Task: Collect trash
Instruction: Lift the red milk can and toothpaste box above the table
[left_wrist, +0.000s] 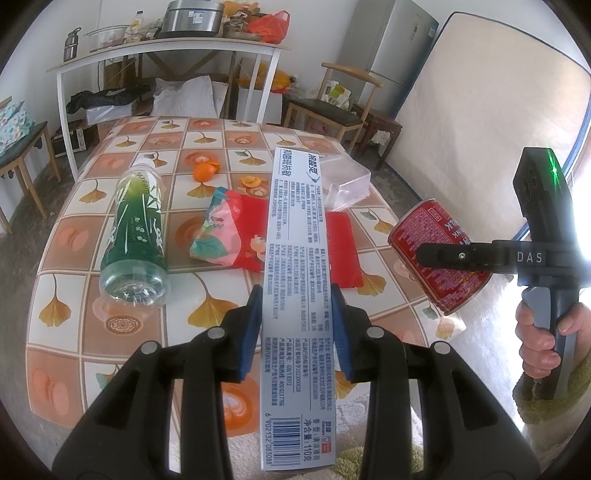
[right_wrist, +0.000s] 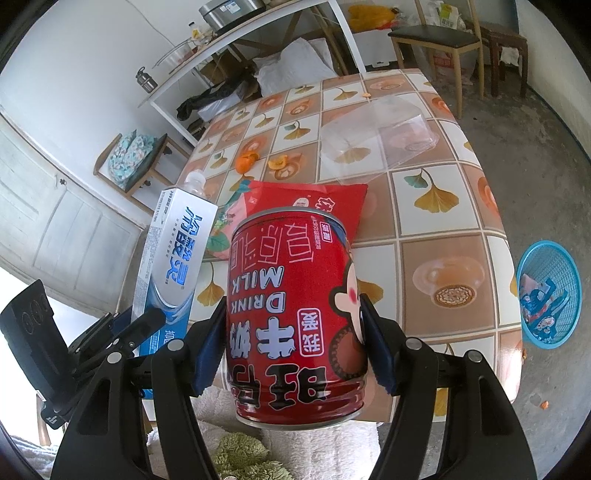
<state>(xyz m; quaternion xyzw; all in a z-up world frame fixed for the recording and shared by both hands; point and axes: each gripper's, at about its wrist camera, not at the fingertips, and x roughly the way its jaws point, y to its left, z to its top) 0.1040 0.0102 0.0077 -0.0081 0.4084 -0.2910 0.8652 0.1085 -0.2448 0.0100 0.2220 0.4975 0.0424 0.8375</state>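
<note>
While both tools are loaded, left tool (left_wrist: 297, 325) clamped on the toothpaste box (left_wrist: 295, 295), right tool (right_wrist: 293, 347) clamped on the milk can (right_wrist: 295, 314), nothing's binned: bottle (left_wrist: 135, 236), red bag (left_wrist: 236, 236), peels (left_wrist: 207, 171) remain on the table (left_wrist: 74, 295); basket (right_wrist: 548, 293) sits beside it.

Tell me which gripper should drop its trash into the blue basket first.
Right, probably. The right gripper holds the red milk can, and the blue basket sits on the floor on its side. The left gripper, holding the toothpaste box, is farther over.
</note>
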